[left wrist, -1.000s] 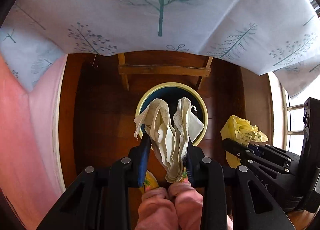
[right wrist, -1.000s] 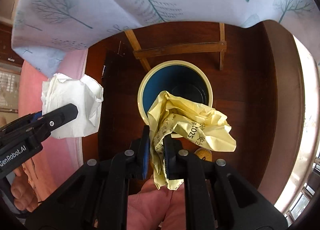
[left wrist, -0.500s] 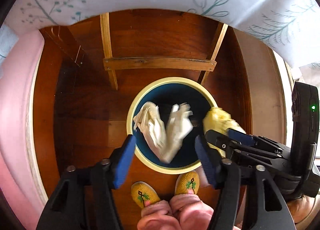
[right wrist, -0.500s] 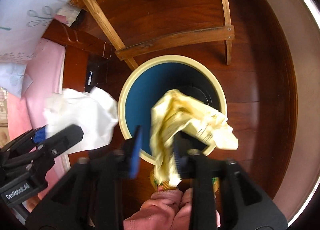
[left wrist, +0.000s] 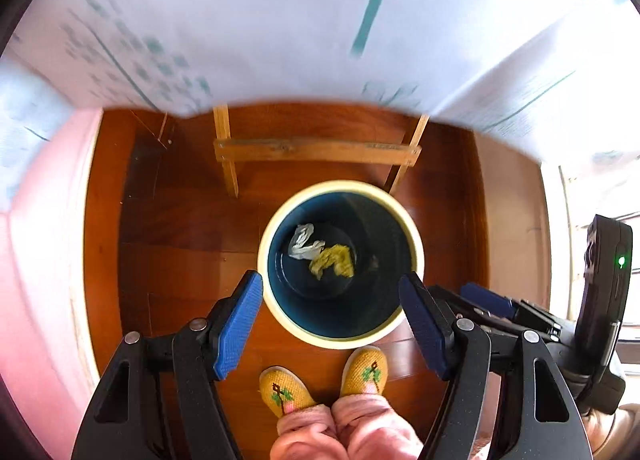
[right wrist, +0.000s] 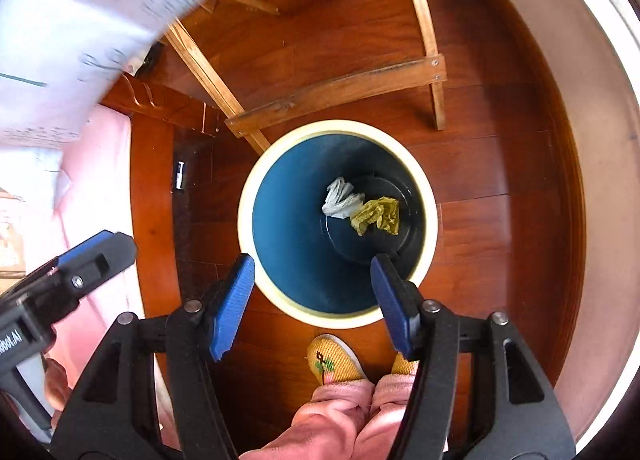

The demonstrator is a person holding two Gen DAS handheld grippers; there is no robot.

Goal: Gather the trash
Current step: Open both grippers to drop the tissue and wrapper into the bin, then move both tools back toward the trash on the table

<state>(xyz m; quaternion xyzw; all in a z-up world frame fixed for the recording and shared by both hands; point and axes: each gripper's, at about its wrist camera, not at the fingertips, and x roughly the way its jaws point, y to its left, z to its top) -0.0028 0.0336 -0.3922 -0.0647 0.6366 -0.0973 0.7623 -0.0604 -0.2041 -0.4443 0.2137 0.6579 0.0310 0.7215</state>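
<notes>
wood floor (left wrist: 192,260) under cream-rimmed bin (left wrist: 416,248)

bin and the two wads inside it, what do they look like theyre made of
Bin: probably plastic, smooth dark blue walls, cream rim. White wad: likely crumpled paper, though sheen could mean thin plastic. Yellow wad: crumpled paper, creased and matte.

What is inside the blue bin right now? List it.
At the bottom of the blue bin lie a crumpled white paper and a crumpled yellow paper, touching. Whatever lies beneath them is covered; the near inner wall is hidden behind the rim.
</notes>
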